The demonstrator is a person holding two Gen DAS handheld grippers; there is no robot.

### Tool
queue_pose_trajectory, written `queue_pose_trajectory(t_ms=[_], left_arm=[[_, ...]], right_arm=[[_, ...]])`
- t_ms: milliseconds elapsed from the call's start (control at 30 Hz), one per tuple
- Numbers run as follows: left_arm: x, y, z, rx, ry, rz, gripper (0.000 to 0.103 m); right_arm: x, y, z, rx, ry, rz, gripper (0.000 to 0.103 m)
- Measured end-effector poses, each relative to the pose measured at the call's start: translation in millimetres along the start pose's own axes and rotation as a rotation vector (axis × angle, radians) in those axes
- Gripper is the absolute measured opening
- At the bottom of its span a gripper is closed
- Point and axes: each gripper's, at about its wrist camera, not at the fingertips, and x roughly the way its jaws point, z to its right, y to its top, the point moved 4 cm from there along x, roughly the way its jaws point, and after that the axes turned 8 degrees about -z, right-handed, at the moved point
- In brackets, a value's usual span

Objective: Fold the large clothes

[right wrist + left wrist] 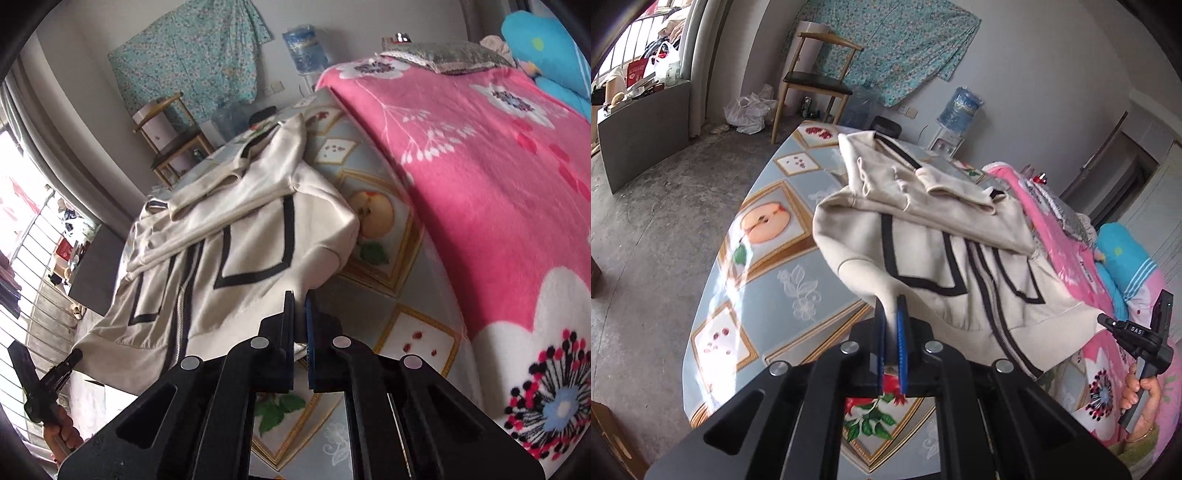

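Together, two hand-held grippers pinch the near hem corners of a cream zip-up jacket and raise them off a counter covered in a fruit-print cloth, apparently so the lower half can be carried over the upper half in a fold. The left gripper has its blue-padded fingers pressed together on a peak of cloth at one corner; the right gripper clamps the opposite corner the same way, so the hem hangs taut between them. The rest of the jacket lies on the counter, sloping away from the cameras. Its sleeves are already laid across the chest, black stripes outline the front panels, and a zip runs down the middle. A pink floral blanket covers the bed just beside the counter. Each gripper's handle shows in the other's view, held in a person's hand.
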Motion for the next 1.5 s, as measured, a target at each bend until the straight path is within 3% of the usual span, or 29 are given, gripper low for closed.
queue_pose_trajectory(t_ms=[300,467,533,567,600,633,667,733,800,900,1000,1133,1200,1333,1500], left_arm=[[22.9,91.6,8.8,0.021,0.003,0.031,0.005],[56.5,152.6,-7.9,-0.035,0.048,0.031,0.006],[81.1,169.5,-16.7,-0.063,0.09,0.004,0.013],[93.1,172.6,-19.9,-0.07,0.105,-0.015,0.014],[104.7,172.7,-22.9,-0.082,0.121,-0.038,0.016],[114.9,170.6,-25.6,-0.09,0.146,-0.062,0.019],[121.8,165.9,-27.5,-0.094,0.165,-0.077,0.023],[117.6,157.0,-31.9,-0.103,0.198,-0.032,0.051],[102.8,149.3,-38.7,-0.119,0.18,0.031,0.062],[82.8,139.2,-51.8,-0.172,0.149,0.035,0.062],[66.0,114.1,-59.2,-0.223,0.073,-0.001,0.062],[74.1,64.3,-55.6,-0.308,-0.119,-0.121,0.062],[90.6,44.8,-51.5,-0.372,-0.226,-0.171,0.062],[123.9,31.3,-45.6,-0.426,-0.194,-0.215,0.062],[129.7,40.8,-55.8,-0.538,-0.236,-0.112,0.063]], right_arm=[[23.2,95.8,-32.4,-0.096,0.0,0.058,0.005],[65.4,160.0,-30.8,-0.044,0.041,0.043,0.006],[92.6,177.2,-25.7,-0.011,0.038,0.002,0.013],[104.2,182.0,-22.6,-0.002,0.012,-0.01,0.032],[112.0,183.9,-19.4,0.003,-0.034,-0.011,0.045],[116.1,181.7,-18.0,0.001,-0.069,-0.002,0.067],[116.4,179.1,-16.6,-0.008,-0.086,0.005,0.07],[111.3,167.4,-11.8,-0.017,-0.08,0.006,0.072],[101.8,150.6,-4.2,-0.02,-0.064,0.0,0.076],[90.4,122.4,7.8,-0.014,-0.053,-0.035,0.076],[84.9,87.7,16.1,0.039,0.049,-0.1,0.076],[96.0,47.8,23.6,0.181,0.24,-0.205,0.076],[107.9,40.7,26.4,0.234,0.283,-0.228,0.076],[131.0,43.7,30.5,0.325,0.32,-0.259,0.077],[142.7,58.6,32.1,0.419,0.342,-0.232,0.076]])
